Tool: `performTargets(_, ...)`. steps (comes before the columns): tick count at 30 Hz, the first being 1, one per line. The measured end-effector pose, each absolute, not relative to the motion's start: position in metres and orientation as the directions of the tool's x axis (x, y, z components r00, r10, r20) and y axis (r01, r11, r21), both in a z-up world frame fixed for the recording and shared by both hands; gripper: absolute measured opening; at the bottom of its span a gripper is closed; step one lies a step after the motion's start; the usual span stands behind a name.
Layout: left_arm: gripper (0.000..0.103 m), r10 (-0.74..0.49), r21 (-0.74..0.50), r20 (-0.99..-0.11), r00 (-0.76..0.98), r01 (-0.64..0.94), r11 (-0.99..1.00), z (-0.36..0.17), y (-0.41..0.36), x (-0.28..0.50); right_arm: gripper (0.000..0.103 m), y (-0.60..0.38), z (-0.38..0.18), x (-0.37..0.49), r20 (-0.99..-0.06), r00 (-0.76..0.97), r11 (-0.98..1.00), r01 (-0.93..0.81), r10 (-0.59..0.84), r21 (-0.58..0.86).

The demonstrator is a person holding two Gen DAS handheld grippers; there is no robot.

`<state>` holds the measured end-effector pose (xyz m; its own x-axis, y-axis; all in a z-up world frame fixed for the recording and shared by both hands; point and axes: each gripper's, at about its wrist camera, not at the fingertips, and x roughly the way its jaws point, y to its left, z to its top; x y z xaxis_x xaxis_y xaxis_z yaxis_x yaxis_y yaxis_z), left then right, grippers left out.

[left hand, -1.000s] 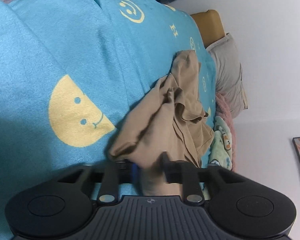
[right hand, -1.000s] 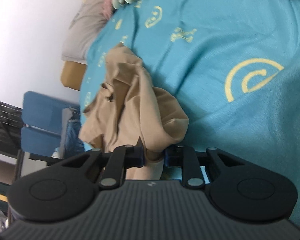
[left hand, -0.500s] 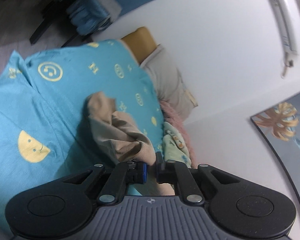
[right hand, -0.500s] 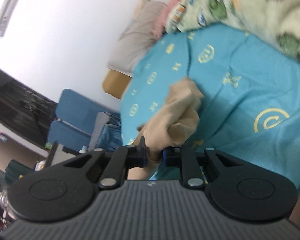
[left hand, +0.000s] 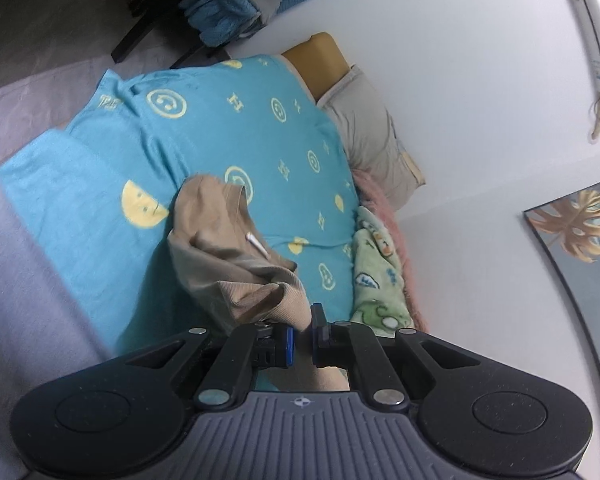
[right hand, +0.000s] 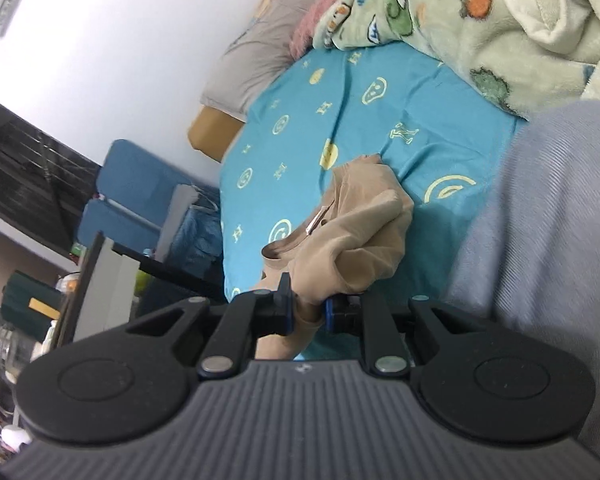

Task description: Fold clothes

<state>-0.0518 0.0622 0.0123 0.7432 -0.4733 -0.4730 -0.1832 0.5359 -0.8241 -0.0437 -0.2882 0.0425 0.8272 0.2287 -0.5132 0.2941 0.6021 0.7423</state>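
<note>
A tan garment (left hand: 224, 256) hangs crumpled above a bed with a turquoise smiley-print cover (left hand: 220, 128). My left gripper (left hand: 302, 334) is shut on one edge of it, the cloth bunched between the jaws. My right gripper (right hand: 308, 312) is shut on another edge of the same garment (right hand: 360, 232), which droops in folds toward the cover (right hand: 300, 120). A small white tag shows at its neckline in both views. The rest of the garment's shape is hidden in the folds.
A green cartoon-print blanket (right hand: 480, 28) and a grey pillow (left hand: 372, 144) lie at the head of the bed by a white wall. A person's grey-clad leg (right hand: 540, 240) stands at the bedside. A blue chair (left hand: 236, 4) and cluttered shelves (right hand: 28, 300) are beyond the bed.
Both grippers have lifted the tan garment up off the cover and pulled back from the bed. The bed now looks farther away in both views.
</note>
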Motion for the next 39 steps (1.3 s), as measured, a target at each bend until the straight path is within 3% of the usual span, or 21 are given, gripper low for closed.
performTargets(8, 0.009, -0.414, -0.749, -0.593, 0.691, -0.285, 0.598, -0.009, 0.048, 0.066, 0.018, -0.288, 0.034, 0.052, -0.569, 0.793, 0.627, 0.333, 0.218, 0.704)
performTargets(18, 0.009, -0.340, -0.643, -0.708, 0.620, -0.365, 0.673, -0.067, 0.032, 0.201, 0.019, -0.292, -0.020, 0.185, -0.668, 0.702, 0.632, 0.405, 0.249, 0.661)
performTargets(27, 0.009, -0.287, -0.520, -0.775, 0.563, -0.311, 0.795, -0.132, 0.013, 0.264, 0.020, -0.299, -0.092, 0.250, -0.742, 0.602, 0.690, 0.403, 0.295, 0.602)
performTargets(32, 0.011, -0.270, -0.472, -0.775, 0.572, -0.239, 0.848, -0.136, 0.006, 0.263, 0.021, -0.289, -0.087, 0.253, -0.756, 0.588, 0.765, 0.334, 0.287, 0.550)
performTargets(33, 0.015, -0.266, -0.455, -0.776, 0.572, -0.215, 0.864, -0.133, 0.003, 0.260, 0.022, -0.286, -0.083, 0.252, -0.759, 0.587, 0.791, 0.305, 0.283, 0.531)
performTargets(35, 0.035, -0.258, -0.409, -0.779, 0.572, -0.150, 0.900, -0.124, -0.002, 0.252, 0.031, -0.279, -0.073, 0.244, -0.756, 0.595, 0.832, 0.247, 0.275, 0.497)
performTargets(36, 0.052, -0.259, -0.389, -0.777, 0.573, -0.115, 0.914, -0.119, -0.005, 0.247, 0.037, -0.275, -0.068, 0.240, -0.752, 0.600, 0.849, 0.218, 0.272, 0.481)
performTargets(37, 0.065, -0.259, -0.371, -0.772, 0.580, -0.081, 0.925, -0.112, -0.008, 0.240, 0.055, -0.272, -0.062, 0.233, -0.745, 0.612, 0.864, 0.190, 0.267, 0.465)
performTargets(39, 0.075, -0.242, -0.320, -0.759, 0.605, -0.023, 0.947, -0.100, -0.013, 0.223, 0.077, -0.264, -0.047, 0.217, -0.721, 0.645, 0.890, 0.136, 0.254, 0.436)
